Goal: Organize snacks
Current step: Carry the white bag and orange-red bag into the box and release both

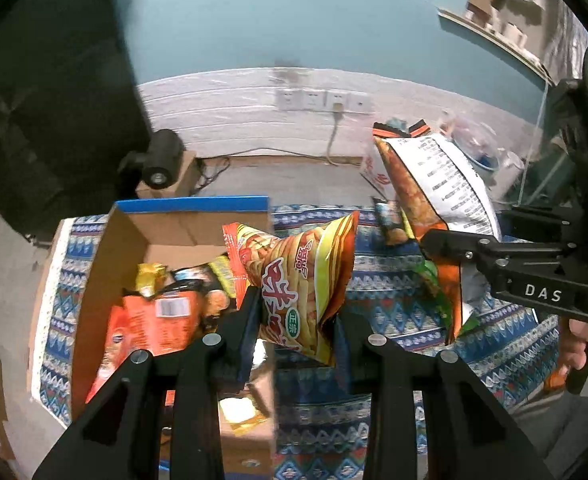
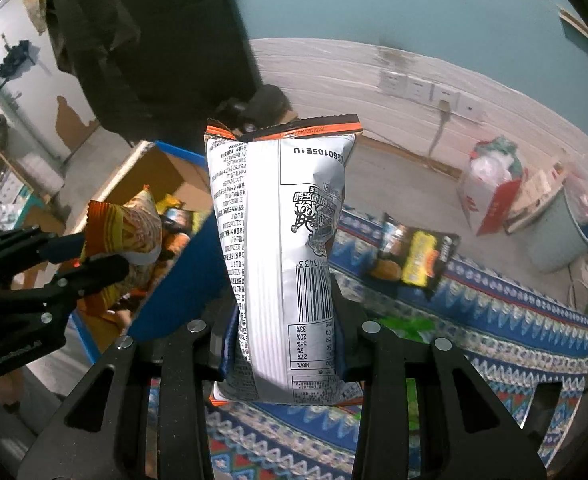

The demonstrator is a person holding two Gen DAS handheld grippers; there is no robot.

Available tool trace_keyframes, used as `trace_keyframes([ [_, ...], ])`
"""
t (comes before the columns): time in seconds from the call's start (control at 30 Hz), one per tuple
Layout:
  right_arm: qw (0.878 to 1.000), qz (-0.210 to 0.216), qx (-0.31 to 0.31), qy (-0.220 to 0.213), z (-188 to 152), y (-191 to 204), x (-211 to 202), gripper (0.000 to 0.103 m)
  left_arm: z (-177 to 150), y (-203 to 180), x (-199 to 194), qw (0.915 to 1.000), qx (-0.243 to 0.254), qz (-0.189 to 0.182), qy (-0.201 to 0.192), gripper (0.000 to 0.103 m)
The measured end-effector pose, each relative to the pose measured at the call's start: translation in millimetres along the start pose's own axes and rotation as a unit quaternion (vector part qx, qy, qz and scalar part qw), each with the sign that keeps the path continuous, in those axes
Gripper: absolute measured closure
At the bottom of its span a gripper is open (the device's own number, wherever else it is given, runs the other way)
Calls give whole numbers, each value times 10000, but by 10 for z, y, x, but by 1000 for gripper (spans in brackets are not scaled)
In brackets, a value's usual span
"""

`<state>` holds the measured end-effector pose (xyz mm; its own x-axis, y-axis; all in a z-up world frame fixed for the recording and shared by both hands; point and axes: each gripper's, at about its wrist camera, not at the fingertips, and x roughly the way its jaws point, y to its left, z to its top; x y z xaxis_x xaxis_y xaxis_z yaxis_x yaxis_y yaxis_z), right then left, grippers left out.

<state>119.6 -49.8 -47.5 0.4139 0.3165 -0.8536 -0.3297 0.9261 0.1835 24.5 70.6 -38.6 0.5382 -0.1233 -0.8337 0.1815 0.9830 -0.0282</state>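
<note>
A patterned cloth (image 1: 413, 292) covers the surface. On its left stands an open cardboard box (image 1: 106, 272) with snack packets inside. The right tool (image 2: 284, 344) is clenched on a white-backed snack bag (image 2: 282, 240), held upright above the cloth. The left tool (image 1: 294, 320) is clenched on an orange snack bag (image 1: 297, 276), held at the box's right edge. A dark packet (image 2: 413, 258) lies far right on the cloth.

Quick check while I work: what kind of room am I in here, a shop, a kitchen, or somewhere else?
Most likely a lived-in home room or small workshop, not a shop. The snacks sit on a patterned cloth near a cardboard box, there is a row of wall sockets on a white-panelled wall, and a waste bin stands on the floor.
</note>
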Motion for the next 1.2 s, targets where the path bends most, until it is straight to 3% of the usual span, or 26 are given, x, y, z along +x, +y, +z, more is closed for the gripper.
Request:
trace_keyframes([
  [0.33, 9989, 400, -251, 71, 250, 597, 291, 68, -127, 657, 11, 9983, -519, 282, 11, 70],
  [0.83, 9950, 838, -362, 395, 558, 1319, 895, 68, -245, 1332, 96, 9909, -1193, 616, 122, 69],
  [1.13, 9918, 1030, -188, 731, 532, 1417, 1227, 62, -325, 1506, 223, 9858, -1449, 755, 376, 66],
  [1.2, 9918, 1013, -104, 771, 529, 1356, 1252, 58, -309, 1482, 217, 9864, -1400, 770, 383, 58],
])
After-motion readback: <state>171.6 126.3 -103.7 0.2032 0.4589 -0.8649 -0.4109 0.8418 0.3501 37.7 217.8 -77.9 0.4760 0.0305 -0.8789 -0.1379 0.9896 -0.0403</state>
